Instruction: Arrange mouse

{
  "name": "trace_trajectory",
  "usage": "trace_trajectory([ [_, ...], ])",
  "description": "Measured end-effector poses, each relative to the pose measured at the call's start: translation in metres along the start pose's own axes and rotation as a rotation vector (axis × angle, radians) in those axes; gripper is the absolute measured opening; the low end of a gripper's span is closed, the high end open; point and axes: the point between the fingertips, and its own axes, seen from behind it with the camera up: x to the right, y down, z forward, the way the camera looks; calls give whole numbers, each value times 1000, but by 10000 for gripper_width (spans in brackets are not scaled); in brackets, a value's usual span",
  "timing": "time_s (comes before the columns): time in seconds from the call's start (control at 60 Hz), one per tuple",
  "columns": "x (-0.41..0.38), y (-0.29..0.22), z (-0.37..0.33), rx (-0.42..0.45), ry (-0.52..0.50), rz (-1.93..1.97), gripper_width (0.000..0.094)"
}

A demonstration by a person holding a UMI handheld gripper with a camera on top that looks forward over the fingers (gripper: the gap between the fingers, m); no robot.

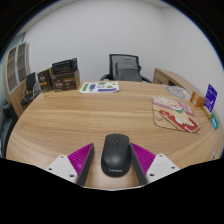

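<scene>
Black mouse between open claw pads, wooden table, patterned mousepad beyond right

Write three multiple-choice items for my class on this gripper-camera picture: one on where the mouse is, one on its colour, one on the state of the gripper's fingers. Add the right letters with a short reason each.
1. Where is the mouse?
A. Between the two fingers, on the wooden table
B. On the mouse pad
C. On the office chair

2. What colour is the mouse?
A. White
B. Black
C. Red

3. How does the gripper stand?
A. Shut on the mouse
B. Open, with a gap at either side of the mouse
C. Shut on nothing

Answers:
1 A: it lies on bare wood between the pink pads, while the patterned mouse pad lies beyond, to the right.
2 B: its shell is dark black.
3 B: wood shows between each pad and the mouse.
</scene>
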Motion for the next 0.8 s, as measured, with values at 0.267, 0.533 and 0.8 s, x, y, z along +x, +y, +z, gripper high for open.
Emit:
trace_trajectory([
  [0.267, -5, -5, 4, 1, -6, -67, 375],
  [0.533, -8, -49, -26, 26, -43, -80, 308],
  [0.8, 104, -217, -54, 210, 34, 21, 308],
])
